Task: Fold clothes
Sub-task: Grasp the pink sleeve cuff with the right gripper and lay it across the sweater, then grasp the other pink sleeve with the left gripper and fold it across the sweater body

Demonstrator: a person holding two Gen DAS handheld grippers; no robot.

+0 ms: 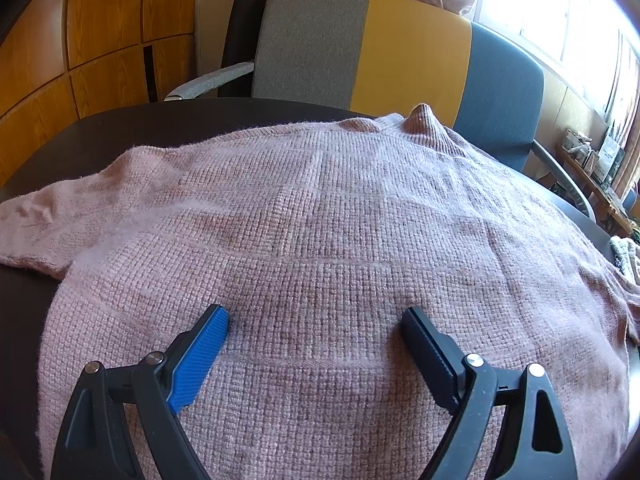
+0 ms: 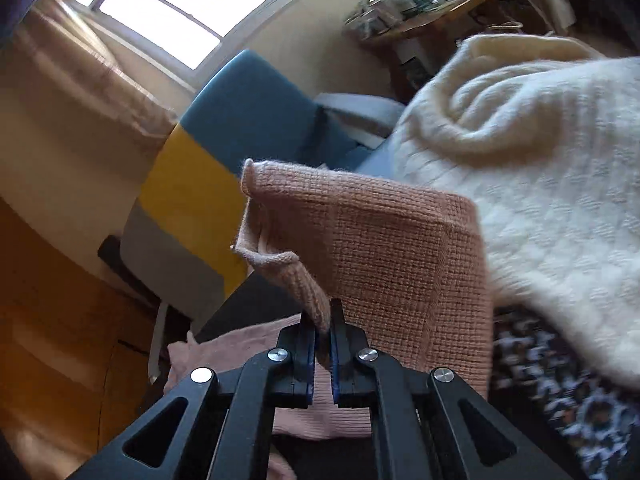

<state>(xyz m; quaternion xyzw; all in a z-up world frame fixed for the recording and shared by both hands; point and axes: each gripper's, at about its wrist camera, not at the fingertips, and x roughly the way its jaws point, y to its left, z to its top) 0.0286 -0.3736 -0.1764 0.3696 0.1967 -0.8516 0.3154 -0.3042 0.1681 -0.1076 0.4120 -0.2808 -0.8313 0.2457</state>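
The right gripper [image 2: 323, 314] has its black fingers [image 2: 338, 320] clamped on a ribbed edge of the pink knitted sweater [image 2: 380, 248], lifting a fold off the dark table [image 2: 256, 304]. A cream knitted garment [image 2: 540, 168] lies heaped beside it, behind a grey, yellow and blue chair [image 2: 208, 168].

Pink knit sweater [image 1: 320, 240]: one. Cream knit garment [image 2: 540, 160]: one. Dark patterned garment [image 2: 560, 380]: one. Dark table [image 1: 120, 128]: one. Grey, yellow and blue chair [image 1: 400, 52]: one. Claws: two, left claw [image 1: 316, 320], right claw [image 2: 323, 316].
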